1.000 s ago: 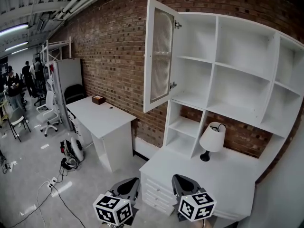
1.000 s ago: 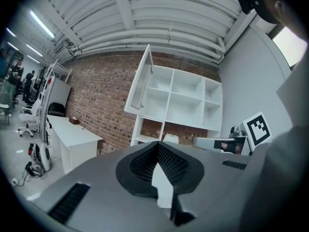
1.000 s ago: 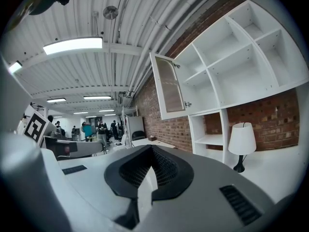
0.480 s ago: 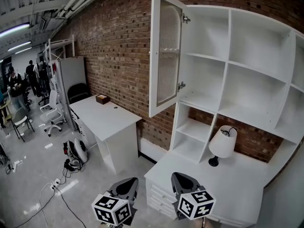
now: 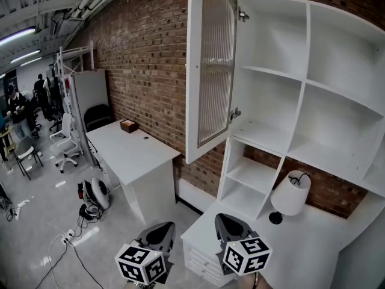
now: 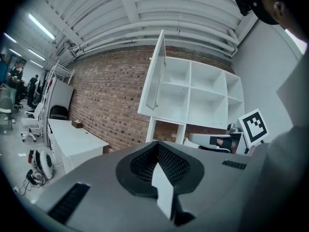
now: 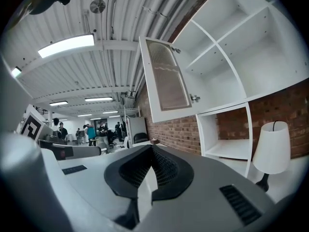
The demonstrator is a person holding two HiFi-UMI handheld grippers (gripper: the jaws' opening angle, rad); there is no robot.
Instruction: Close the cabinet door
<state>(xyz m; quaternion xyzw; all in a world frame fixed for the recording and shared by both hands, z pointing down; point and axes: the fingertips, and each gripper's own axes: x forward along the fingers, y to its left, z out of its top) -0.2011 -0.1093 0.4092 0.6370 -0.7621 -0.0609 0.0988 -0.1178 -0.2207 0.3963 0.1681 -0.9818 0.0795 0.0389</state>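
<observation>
Both claws are shut and empty. Left claw (image 5: 160,231) and right claw (image 5: 227,223) have their pads together with nothing between them. They sit low and side by side, pointing roughly level at the cabinet (image 5: 313,95), touching nothing.

Cabinet door (image 5: 210,71) is up and ahead of both claws, well apart from them. It is swung out wide from the leftmost upper compartment. Hinges (image 5: 236,113) sit above the right claw, and the free edge hangs roughly above the gap between the two claws. It's a ribbed glass panel in a white frame. The face in view looks like the inner one. Can't make out a handle.

My read: this is the approach, closing not started. How I'd do it:
- Raise one claw to the lower half of the free edge. Left claw looks better placed, since the face to push is on the brick wall (image 5: 144,53) side, up-left of it.
- Leave the claw shut and use the closed tips as a pusher. No grasp needed.
- Contact the white frame, not the glass.
- Push near the free edge, far from the hinges, for leverage.
- Follow the arc toward the shelves rather than shoving straight.
- Ease off near the end so it doesn't slam.

Watch the lamp (image 5: 290,192) on the desk (image 5: 313,241), ahead-right of the right claw. That claw should stay low or back. The desk edge lies just ahead and below both claws, so reach over it, not into it.
</observation>
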